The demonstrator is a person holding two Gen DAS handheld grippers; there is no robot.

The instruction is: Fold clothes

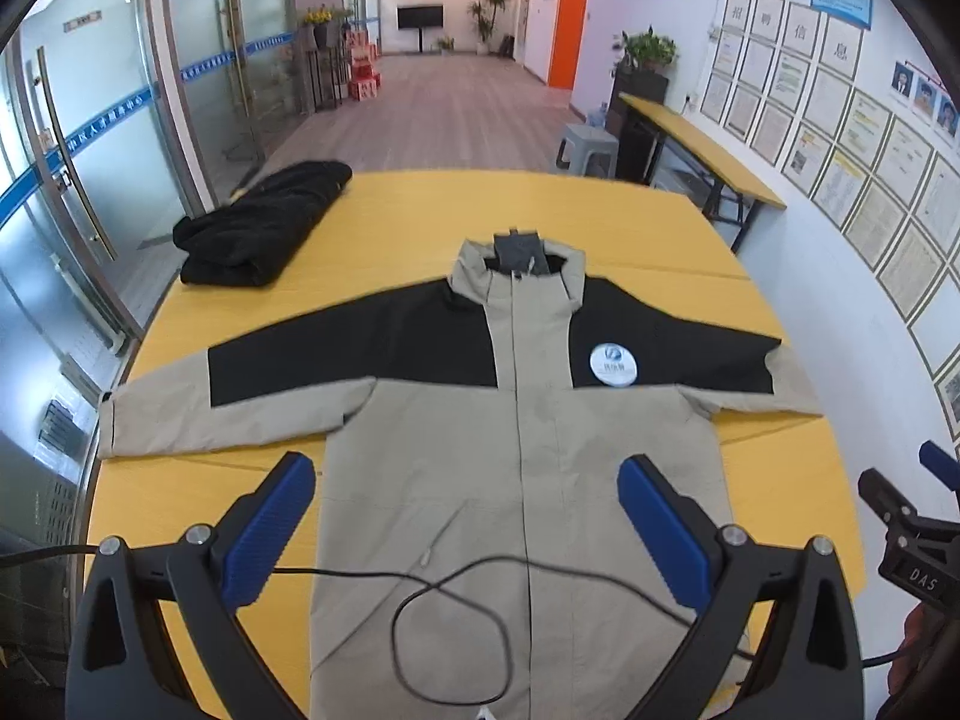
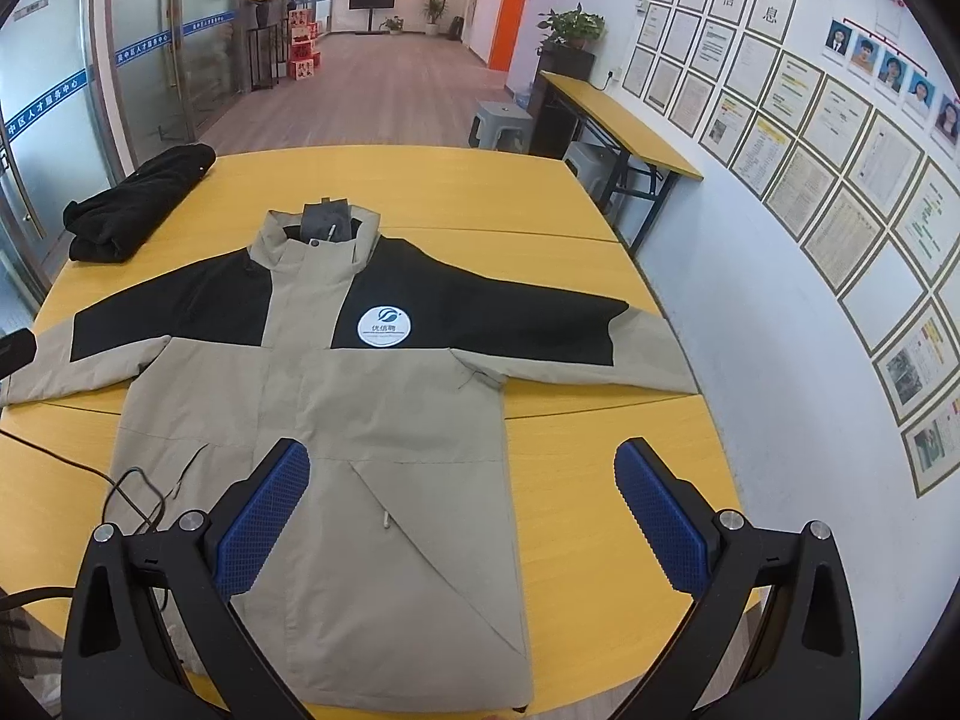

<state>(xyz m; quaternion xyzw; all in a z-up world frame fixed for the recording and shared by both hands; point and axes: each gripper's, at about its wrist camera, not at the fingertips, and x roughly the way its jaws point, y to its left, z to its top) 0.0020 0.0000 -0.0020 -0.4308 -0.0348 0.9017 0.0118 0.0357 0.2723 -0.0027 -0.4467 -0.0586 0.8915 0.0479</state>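
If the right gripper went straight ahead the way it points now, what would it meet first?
Probably the jacket: the open right gripper points down over its lower right edge, near the seam with the yellow table. Depth is unclear, so bare tabletop beside the hem is possible.

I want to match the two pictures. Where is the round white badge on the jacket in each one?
Left wrist view: round white badge, right of centre, on the jacket's black chest.
Right wrist view: badge, left of centre.
Shared landmark: folded black garment at the table's far left.

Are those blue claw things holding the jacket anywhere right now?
No. Both the left gripper and right gripper hover open above the jacket, with nothing between their fingers.
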